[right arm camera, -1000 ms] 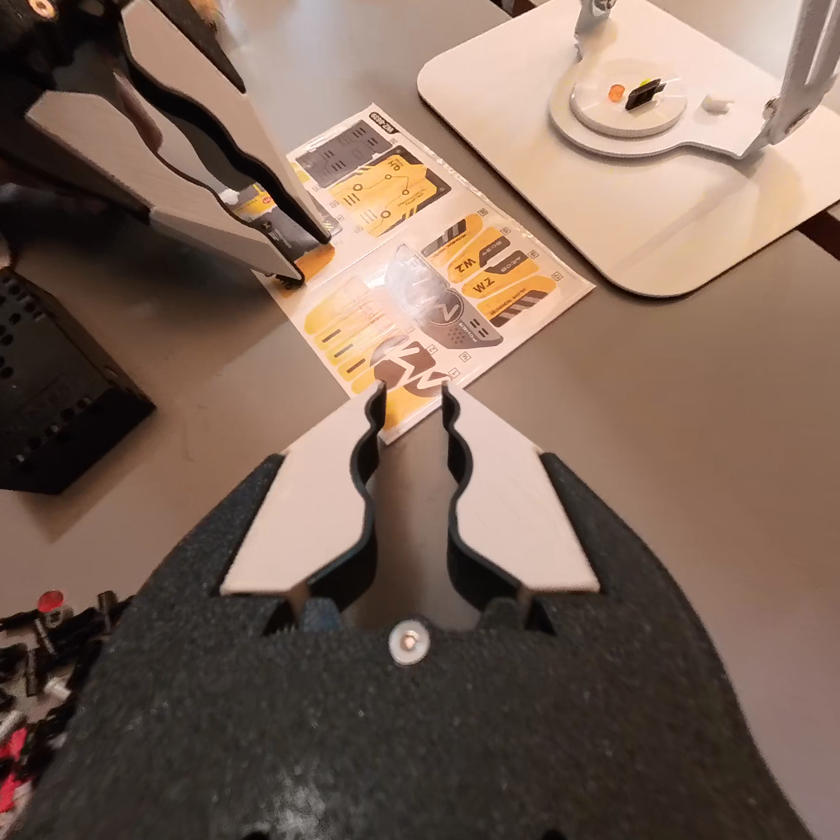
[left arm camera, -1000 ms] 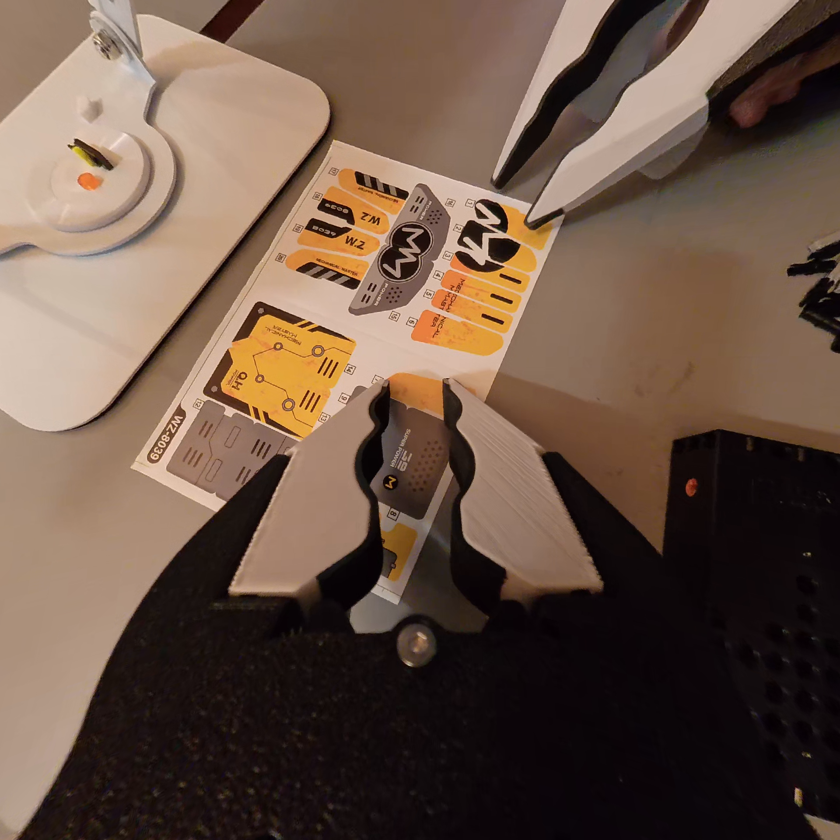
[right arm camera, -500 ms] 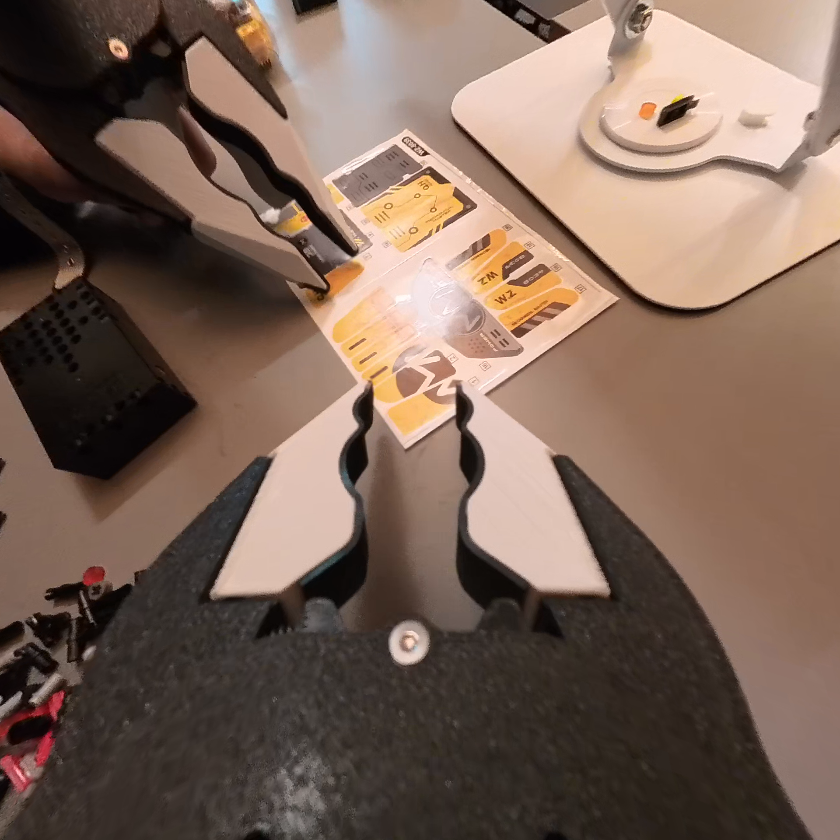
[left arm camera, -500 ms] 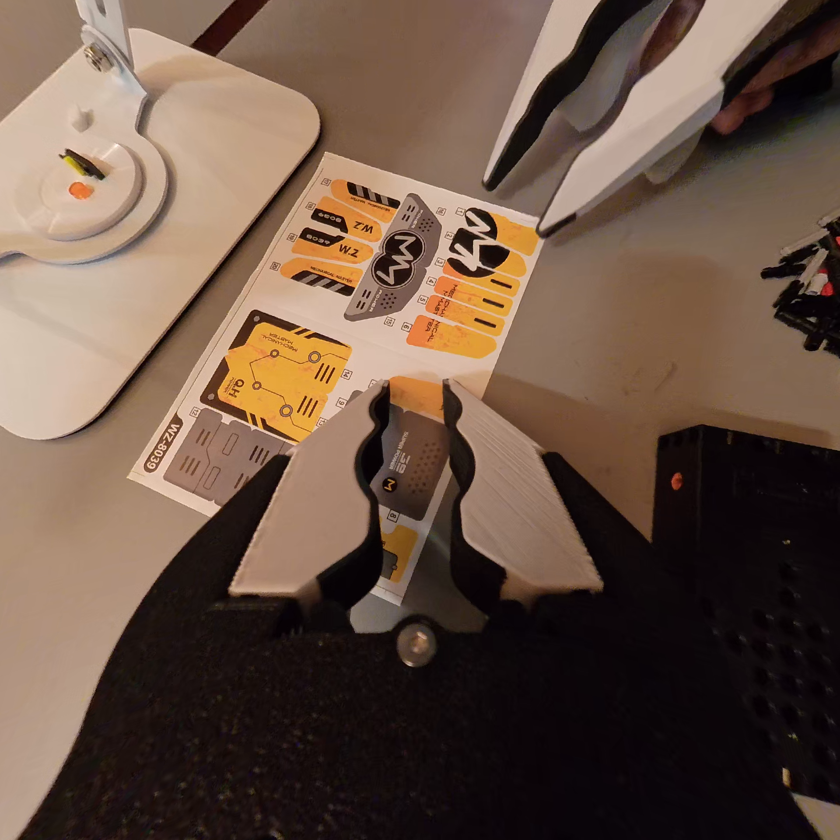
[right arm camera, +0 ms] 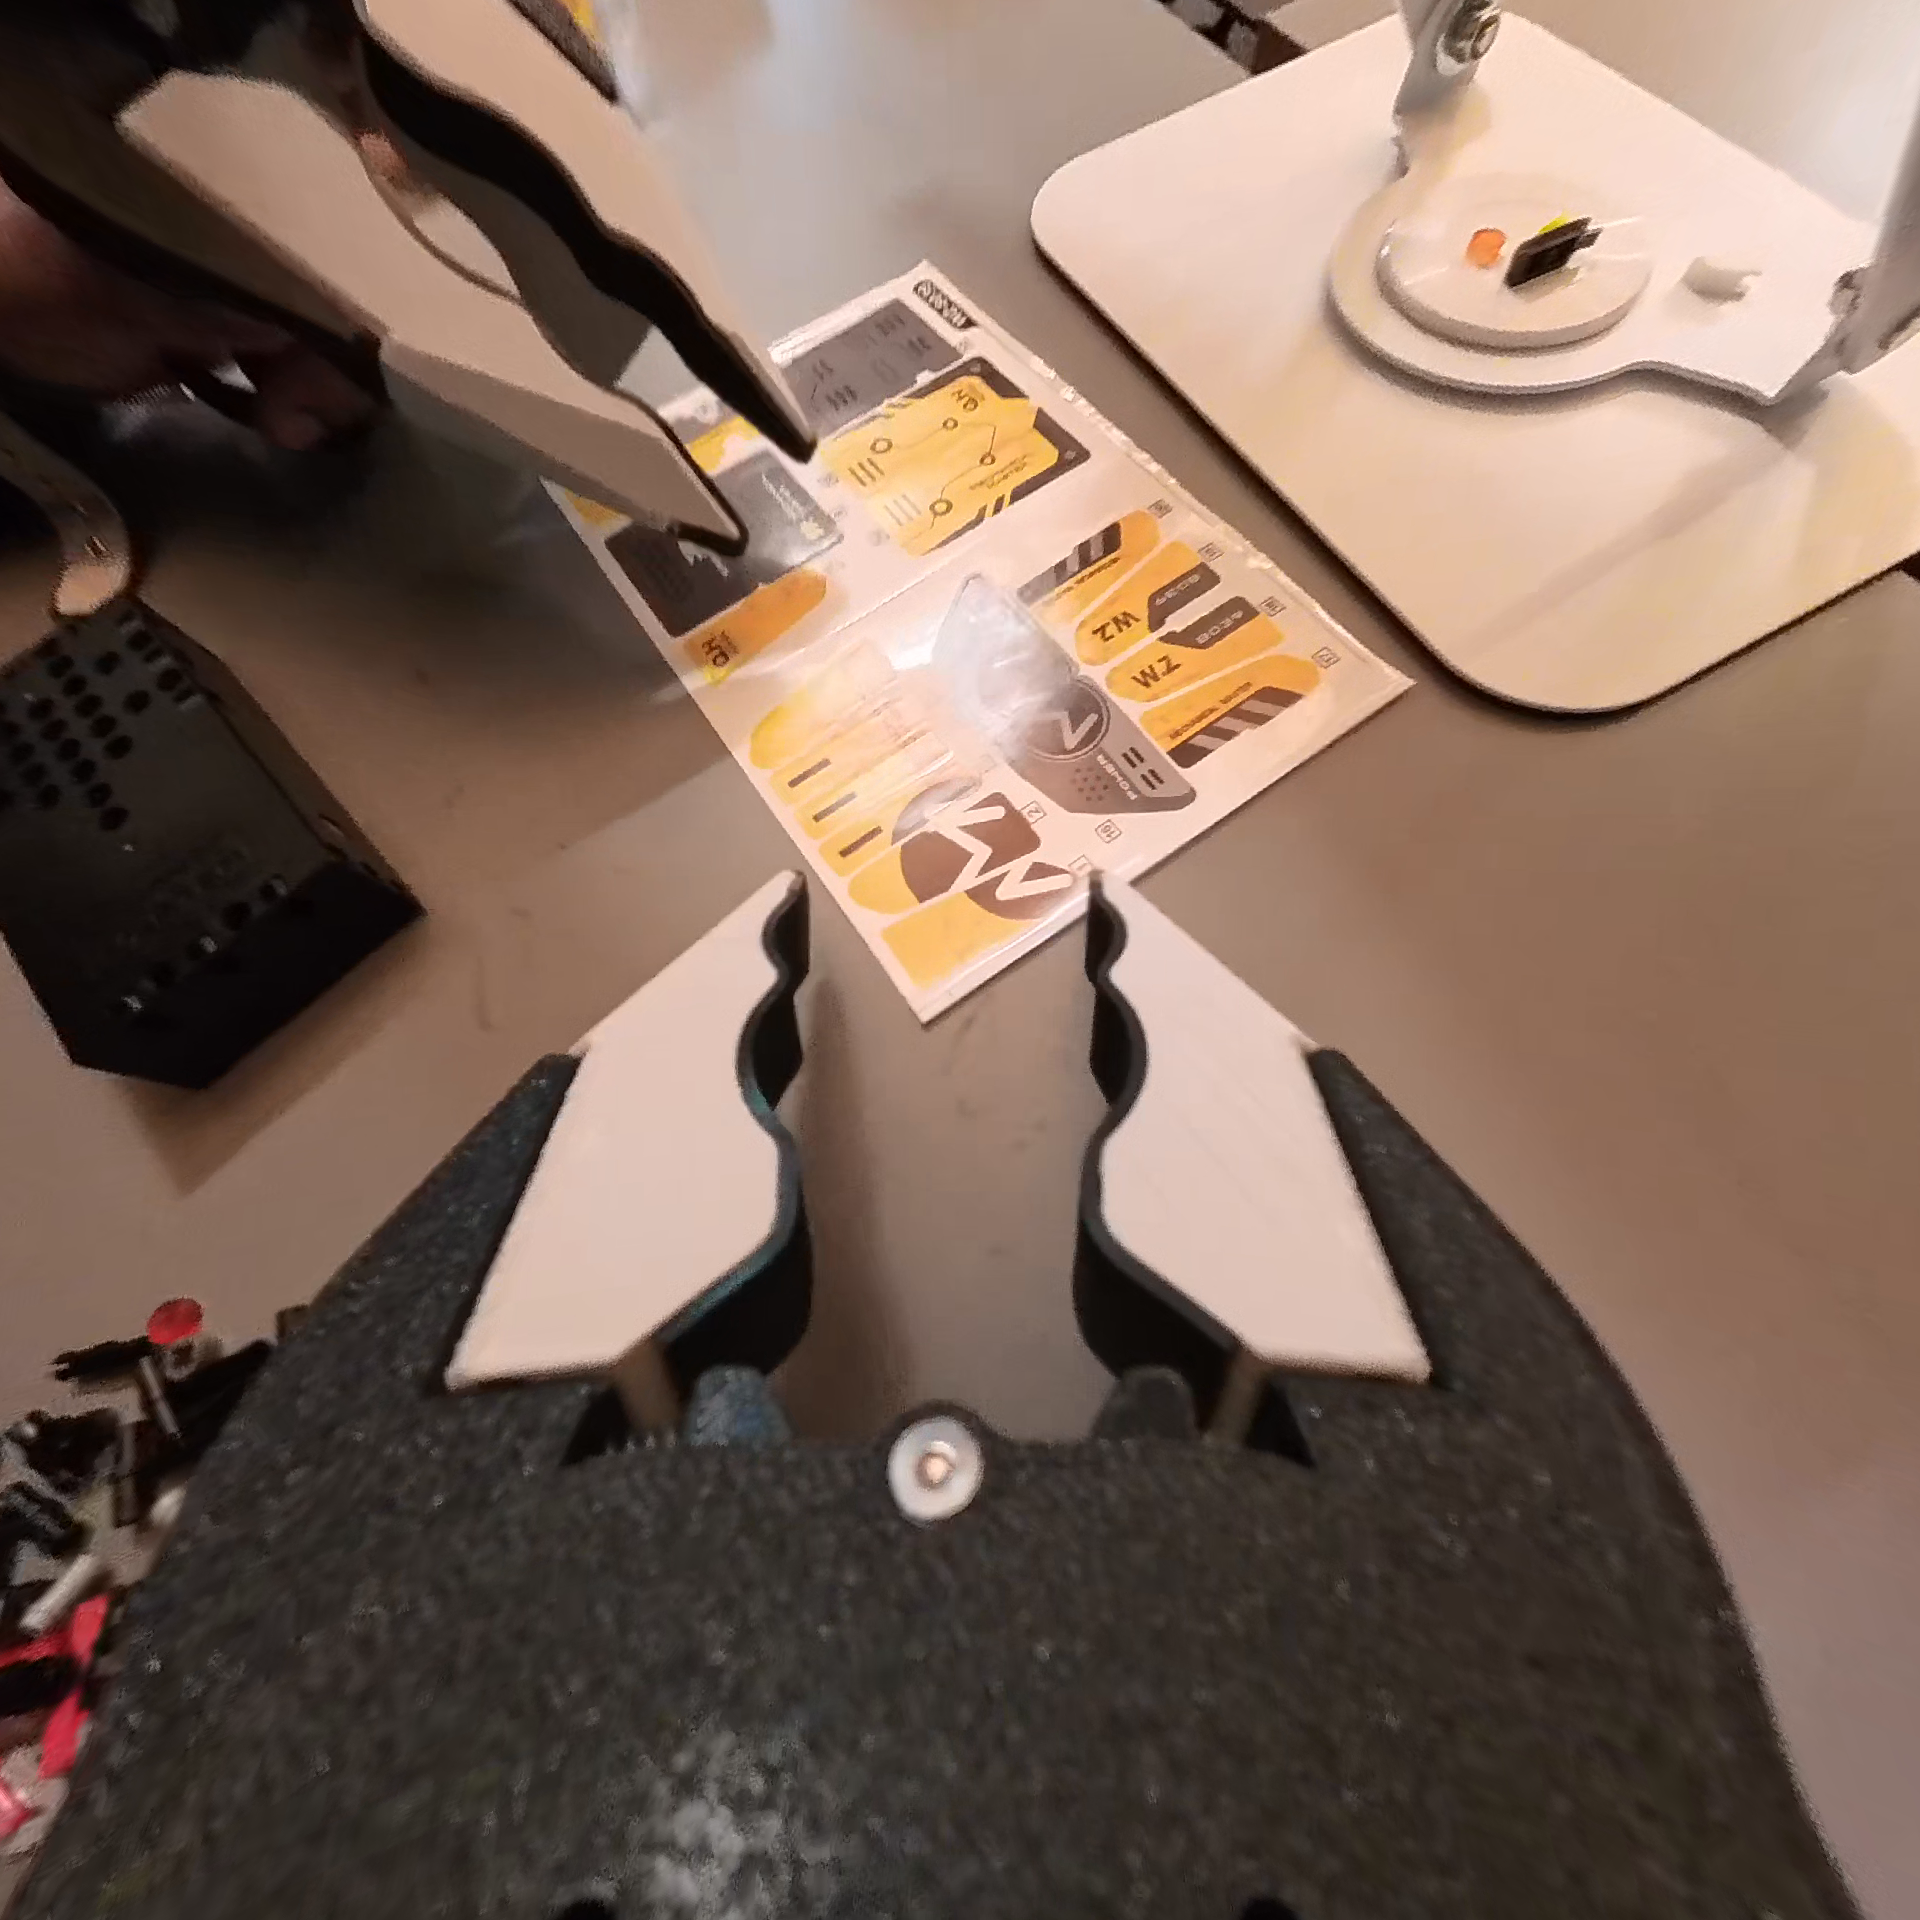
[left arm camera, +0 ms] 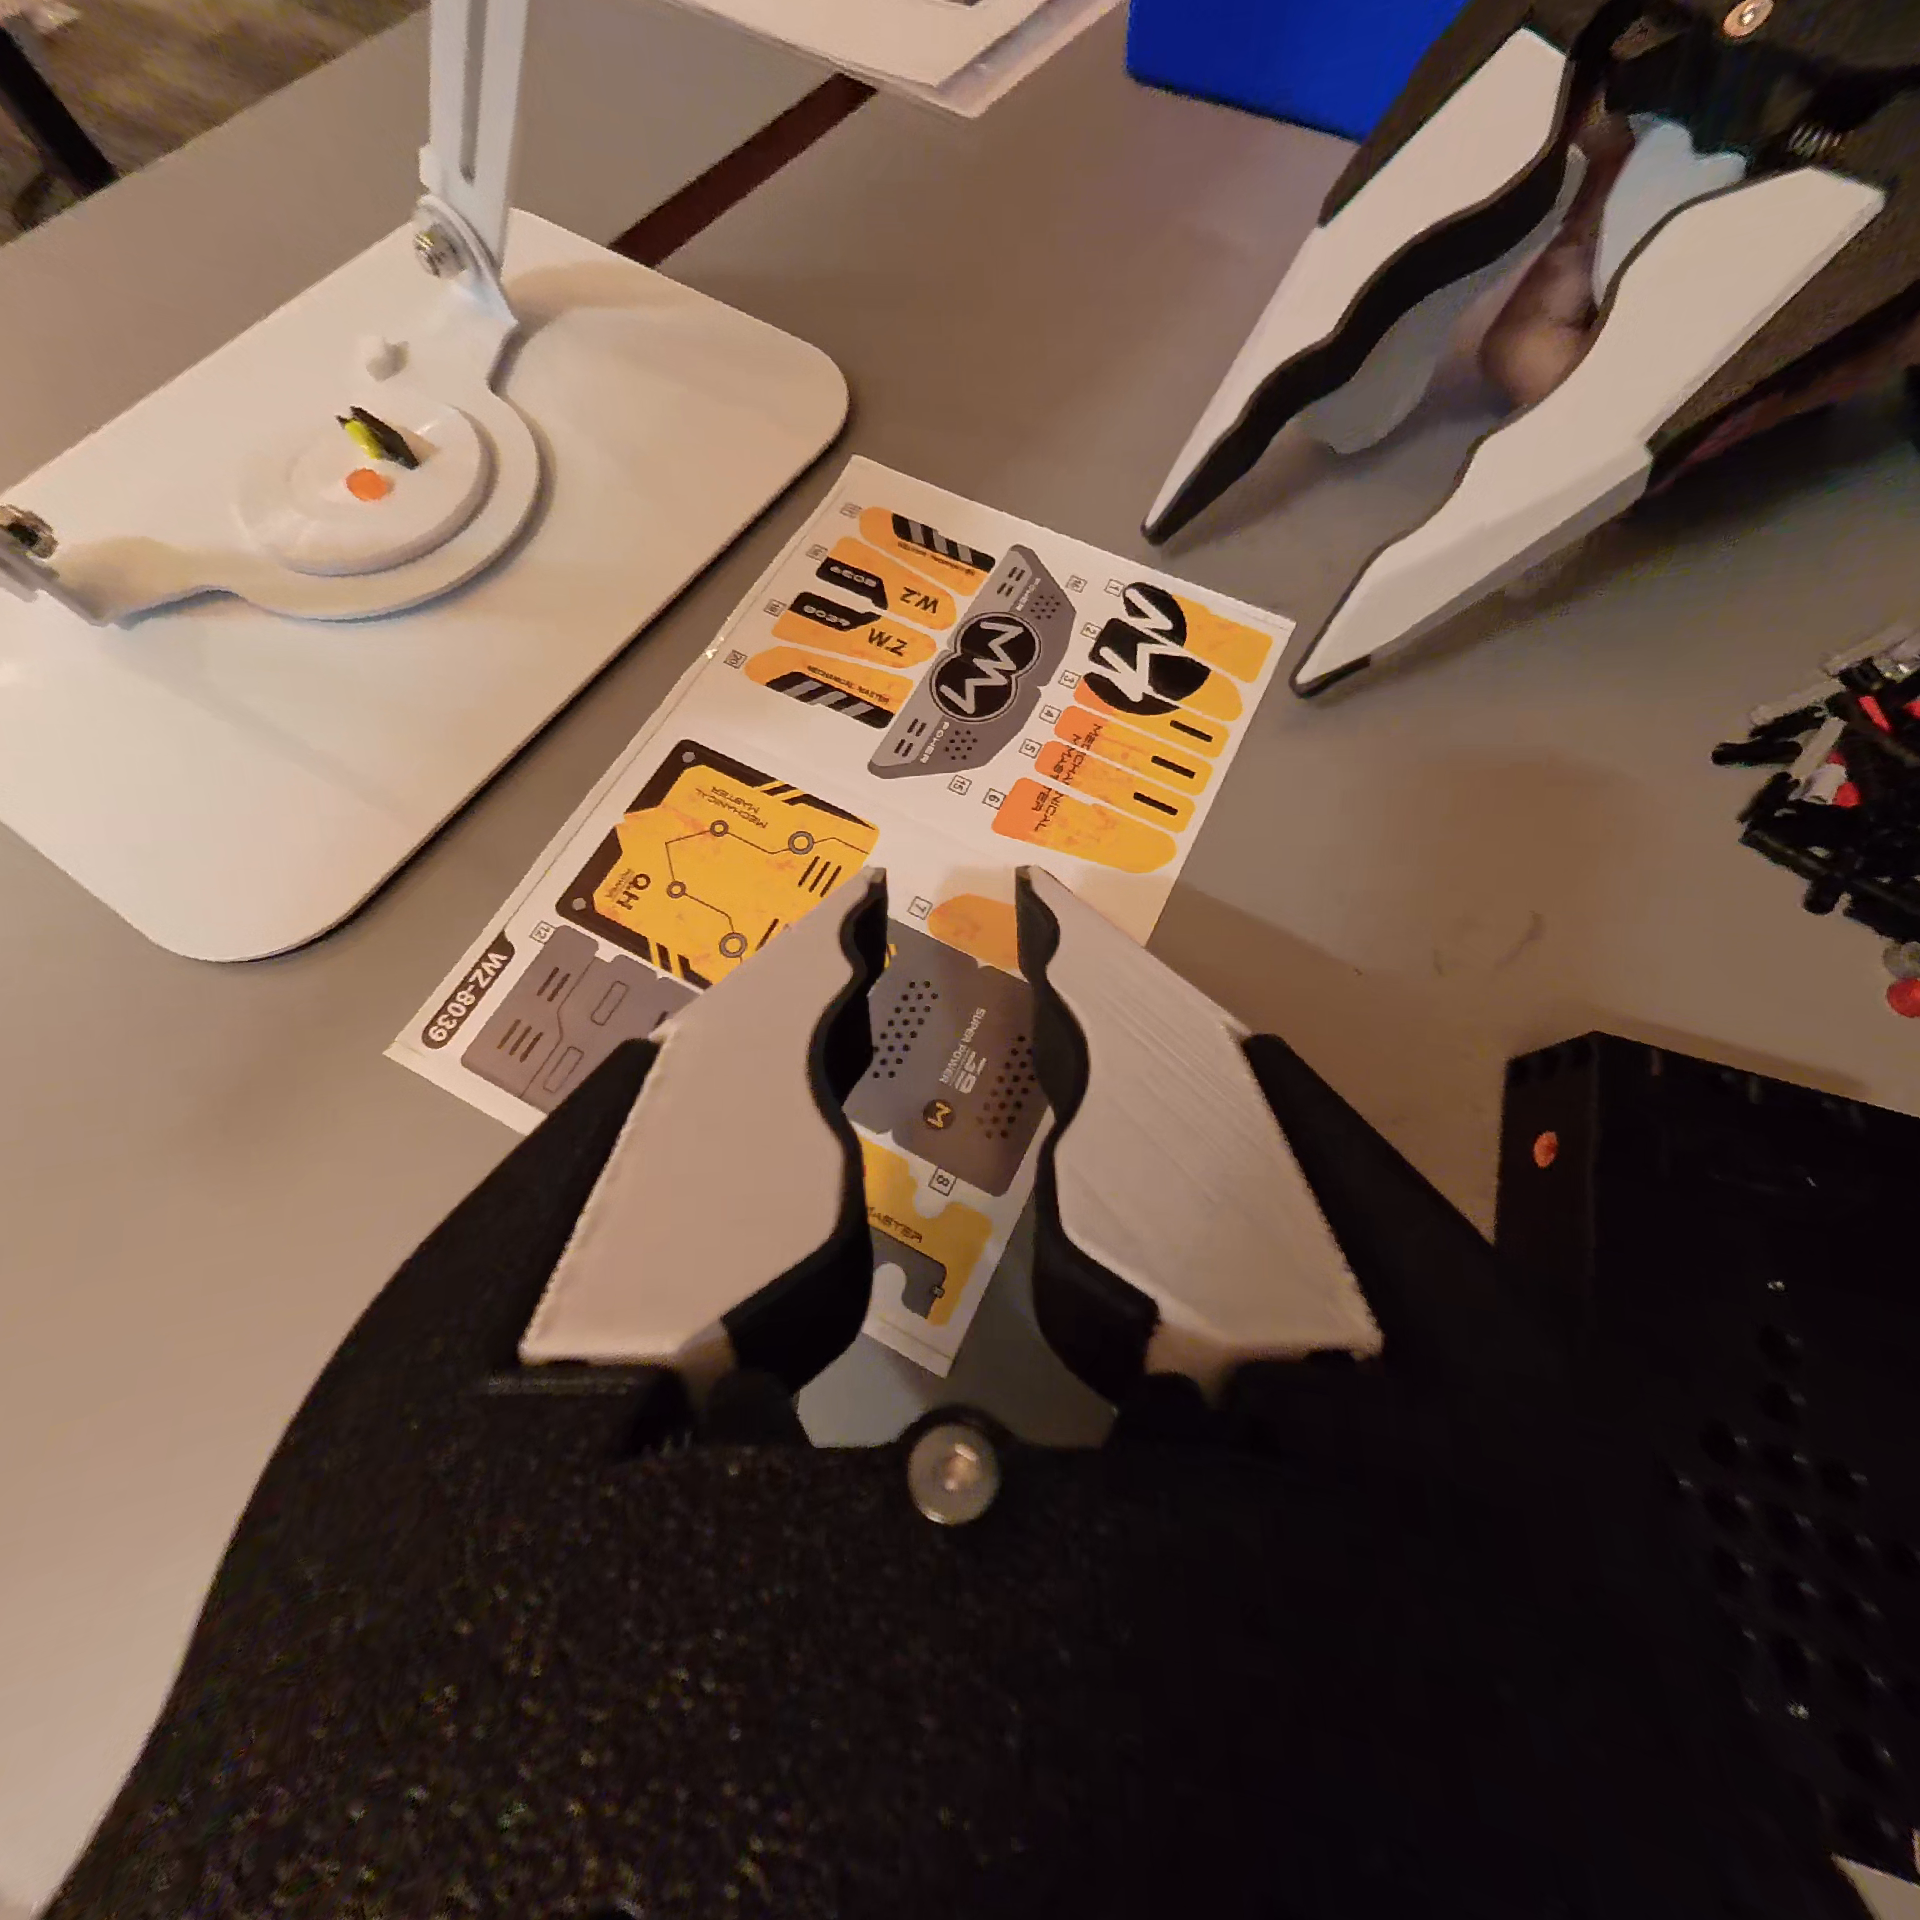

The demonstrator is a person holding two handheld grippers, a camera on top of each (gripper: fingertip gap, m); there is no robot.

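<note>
Hovering my left gripper (left arm camera: 951,883) over the near end of the sticker sheet (left arm camera: 914,727), fingers spread a little, nothing pinched; tips sit above the grey dotted sticker (left arm camera: 951,1070). In the right wrist view those tips look down close to the sheet, maybe touching it, can't tell for sure.

Sheet lies flat on the grey table (left arm camera: 260,1195), just beside the white stand base (left arm camera: 416,675), yellow, grey and black decals all over it.

My right gripper (right arm camera: 945,888) is spread wide, empty, tips at the sheet's far corner by the black-and-yellow round decal (right arm camera: 977,873).

Change since a second ago: right gripper was resting its tip on that corner, fingers nearly together; now it's pulled back off the sheet, lifted, and opened wider. Left gripper barely shifted, same spot over the grey sticker. Sheet hasn't slid or lifted. So no decal looks peeled up yet as far as I can see, glare on the middle hides some of it.

Around: black perforated box (left arm camera: 1714,1299) just right of the left gripper, pile of small black and red parts (left arm camera: 1839,790) farther right, orange dot and a small black-yellow piece (left arm camera: 376,436) on the stand's round disc, blue thing (left arm camera: 1278,52) at the far edge.
</note>
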